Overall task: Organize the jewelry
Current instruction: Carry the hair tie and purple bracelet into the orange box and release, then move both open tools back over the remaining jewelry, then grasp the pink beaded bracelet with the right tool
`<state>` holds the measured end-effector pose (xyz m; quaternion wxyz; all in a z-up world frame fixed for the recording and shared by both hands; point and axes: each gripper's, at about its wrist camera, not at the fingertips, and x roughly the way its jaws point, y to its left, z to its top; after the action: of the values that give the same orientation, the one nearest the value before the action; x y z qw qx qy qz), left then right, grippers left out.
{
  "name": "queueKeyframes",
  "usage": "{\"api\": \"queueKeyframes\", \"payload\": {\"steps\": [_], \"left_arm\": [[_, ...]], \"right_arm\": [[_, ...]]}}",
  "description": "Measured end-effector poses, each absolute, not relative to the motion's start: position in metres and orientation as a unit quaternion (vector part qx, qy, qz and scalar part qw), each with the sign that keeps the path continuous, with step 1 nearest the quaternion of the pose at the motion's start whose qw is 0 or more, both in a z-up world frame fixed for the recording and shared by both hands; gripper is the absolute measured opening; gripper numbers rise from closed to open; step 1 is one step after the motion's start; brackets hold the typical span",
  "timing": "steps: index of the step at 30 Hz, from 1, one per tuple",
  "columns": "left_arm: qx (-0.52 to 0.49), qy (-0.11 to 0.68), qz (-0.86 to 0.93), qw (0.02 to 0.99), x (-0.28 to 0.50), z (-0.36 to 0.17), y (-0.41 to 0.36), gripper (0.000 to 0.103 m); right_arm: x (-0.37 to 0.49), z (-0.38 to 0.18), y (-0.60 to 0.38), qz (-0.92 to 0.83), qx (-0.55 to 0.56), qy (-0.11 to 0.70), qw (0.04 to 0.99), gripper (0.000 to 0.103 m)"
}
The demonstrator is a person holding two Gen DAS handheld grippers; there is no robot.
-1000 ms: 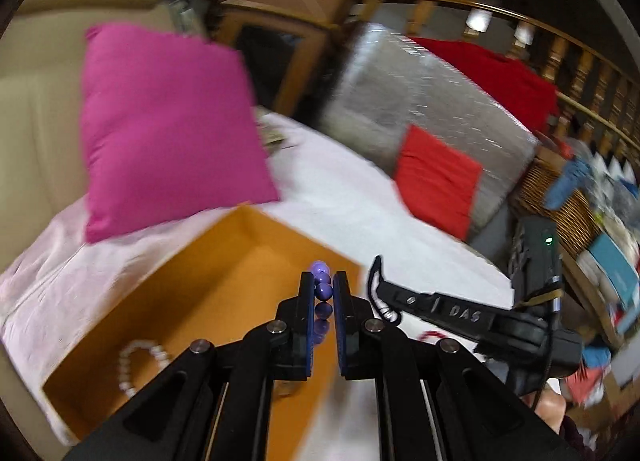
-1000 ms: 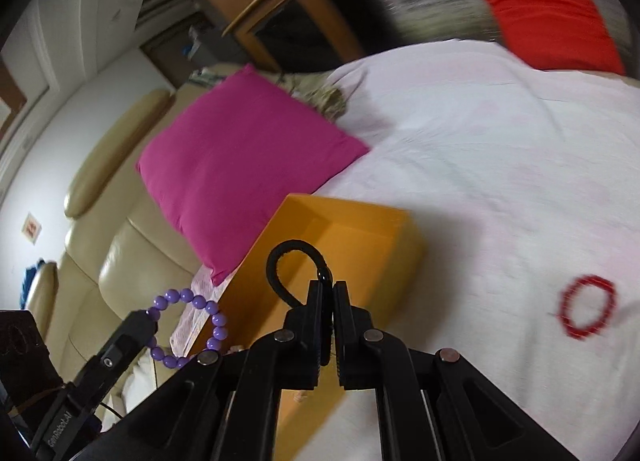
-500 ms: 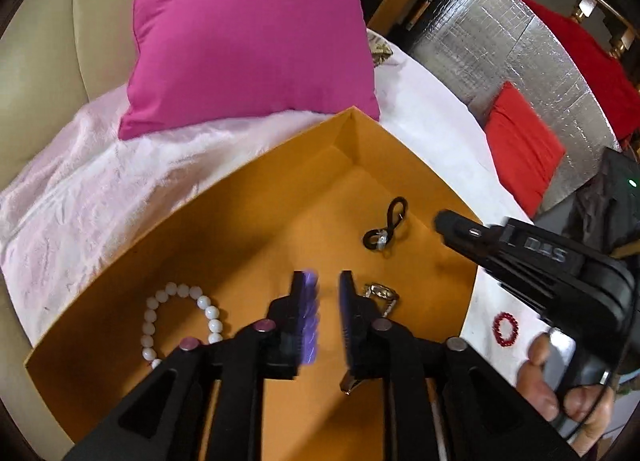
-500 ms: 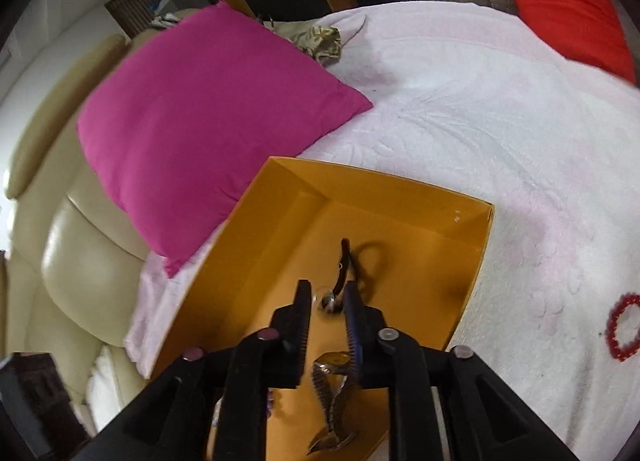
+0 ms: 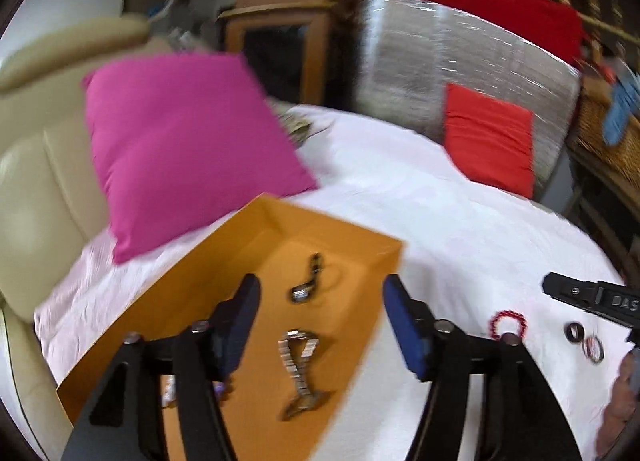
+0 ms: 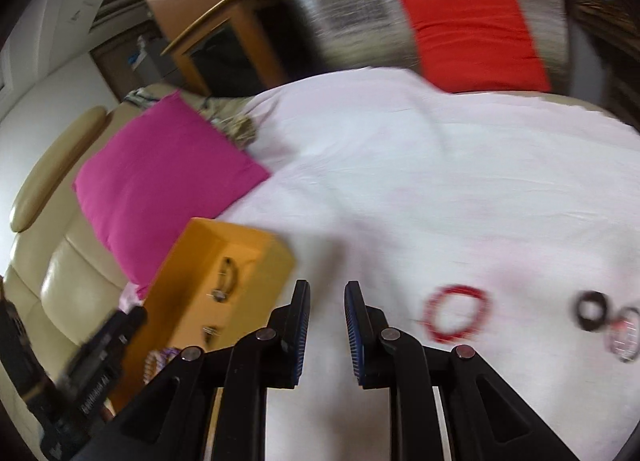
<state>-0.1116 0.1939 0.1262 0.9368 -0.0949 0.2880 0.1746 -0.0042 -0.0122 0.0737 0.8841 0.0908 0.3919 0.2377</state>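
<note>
An orange box (image 5: 372, 245) lies on the white sheet (image 5: 460, 221). Inside it lie a black cord bracelet (image 5: 310, 279) and a metal link bracelet (image 5: 298, 373); a bit of purple beads (image 5: 218, 389) shows behind my left finger. My left gripper (image 5: 320, 321) is open wide and empty above the box. My right gripper (image 6: 326, 321) is open and empty over the sheet, right of the box (image 6: 224, 281). A red bead bracelet (image 6: 456, 313), a black ring (image 6: 592, 311) and a pale bangle (image 6: 624, 335) lie on the sheet to its right.
A magenta pillow (image 5: 180, 141) leans on the cream sofa (image 5: 36, 165) behind the box. A red cushion (image 5: 488, 141) leans on a silver-wrapped block at the back. My right gripper's tip (image 5: 592, 297) shows in the left wrist view.
Both grippers have opened and let go: the purple beads and the black cord bracelet now lie in the box. Both grippers pulled back; the right swung toward the loose pieces on the sheet.
</note>
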Motion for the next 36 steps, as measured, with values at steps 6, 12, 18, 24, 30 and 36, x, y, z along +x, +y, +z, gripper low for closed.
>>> {"api": "queueKeyframes", "payload": {"steps": [6, 12, 18, 24, 30, 36], "left_arm": [[-0.023, 0.288, 0.124, 0.949, -0.093, 0.127, 0.128, 0.071], [-0.013, 0.313, 0.101, 0.944, -0.073, 0.113, 0.095, 0.071], [0.012, 0.334, 0.069, 0.94, -0.057, 0.103, 0.055, 0.071], [0.012, 0.358, 0.043, 0.932, -0.044, 0.091, 0.031, 0.071], [0.02, 0.374, 0.026, 0.927, -0.035, 0.081, 0.008, 0.071], [0.037, 0.371, 0.032, 0.927, -0.028, 0.083, 0.012, 0.071]], "right_arm": [[-0.02, 0.075, -0.12, 0.17, 0.166, 0.346, 0.908, 0.059], [-0.018, 0.062, -0.212, 0.122, 0.256, 0.334, 0.899, 0.059], [-0.003, 0.036, -0.262, 0.083, 0.291, 0.377, 0.875, 0.051], [0.005, 0.008, -0.293, 0.063, 0.308, 0.422, 0.85, 0.046], [0.021, -0.007, -0.289, 0.075, 0.298, 0.45, 0.839, 0.039], [0.031, -0.018, -0.281, 0.066, 0.27, 0.465, 0.841, 0.033]]}}
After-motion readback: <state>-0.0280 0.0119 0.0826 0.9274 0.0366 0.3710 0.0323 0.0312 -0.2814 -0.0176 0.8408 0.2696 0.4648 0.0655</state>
